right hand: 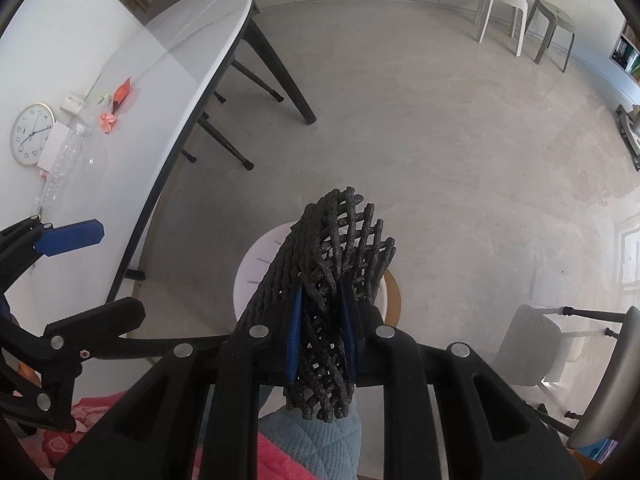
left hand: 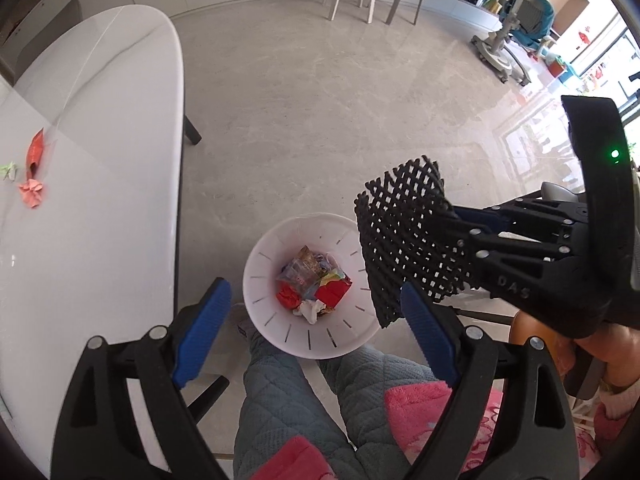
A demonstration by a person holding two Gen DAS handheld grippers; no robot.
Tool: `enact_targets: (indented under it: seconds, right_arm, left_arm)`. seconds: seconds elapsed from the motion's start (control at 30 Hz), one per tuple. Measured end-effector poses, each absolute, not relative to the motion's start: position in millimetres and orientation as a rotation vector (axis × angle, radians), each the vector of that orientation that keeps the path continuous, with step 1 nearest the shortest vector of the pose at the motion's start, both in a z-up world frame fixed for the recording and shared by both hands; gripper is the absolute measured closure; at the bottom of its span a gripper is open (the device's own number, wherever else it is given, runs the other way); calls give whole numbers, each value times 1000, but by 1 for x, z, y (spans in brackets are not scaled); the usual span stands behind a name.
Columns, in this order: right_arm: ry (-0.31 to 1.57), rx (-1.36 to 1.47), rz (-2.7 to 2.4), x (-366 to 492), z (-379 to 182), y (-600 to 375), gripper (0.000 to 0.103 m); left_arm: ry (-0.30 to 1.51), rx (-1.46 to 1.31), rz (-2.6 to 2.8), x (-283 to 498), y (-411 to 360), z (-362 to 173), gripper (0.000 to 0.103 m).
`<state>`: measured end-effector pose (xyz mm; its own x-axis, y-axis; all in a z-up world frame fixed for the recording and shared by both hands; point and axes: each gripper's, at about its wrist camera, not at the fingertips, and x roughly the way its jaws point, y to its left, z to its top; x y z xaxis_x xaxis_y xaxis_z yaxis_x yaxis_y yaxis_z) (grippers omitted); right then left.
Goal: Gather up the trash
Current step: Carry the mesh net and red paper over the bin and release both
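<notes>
Mesh mat (right hand: 332, 312), a black foam net, is clamped in the right gripper (right hand: 320, 340), whose jaws pinch its bunched middle; its long axis runs up the frame, free end above the white bin (left hand: 264, 264). The left gripper (left hand: 312, 332) hangs jaws apart and empty over that bin. Farther, upper left, pink scraps (right hand: 108, 120) lie on the worktop (right hand: 168, 60).
</notes>
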<state>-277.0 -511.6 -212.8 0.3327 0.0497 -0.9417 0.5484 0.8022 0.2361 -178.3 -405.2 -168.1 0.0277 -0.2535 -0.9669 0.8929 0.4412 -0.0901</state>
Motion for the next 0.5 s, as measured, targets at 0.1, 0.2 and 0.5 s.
enact_targets:
  seconds: [0.1, 0.2, 0.5]
  right_arm:
    - [1231, 577, -332, -267, -220, -505, 46]
    - [1224, 574, -345, -263, -218, -506, 35]
    - [1125, 639, -454, -258, -178, -539, 7]
  left_arm:
    - [1242, 665, -975, -175, -403, -170, 20]
    - [1246, 655, -957, -171, -401, -171, 20]
    - [1225, 605, -919, -149, -392, -160, 20]
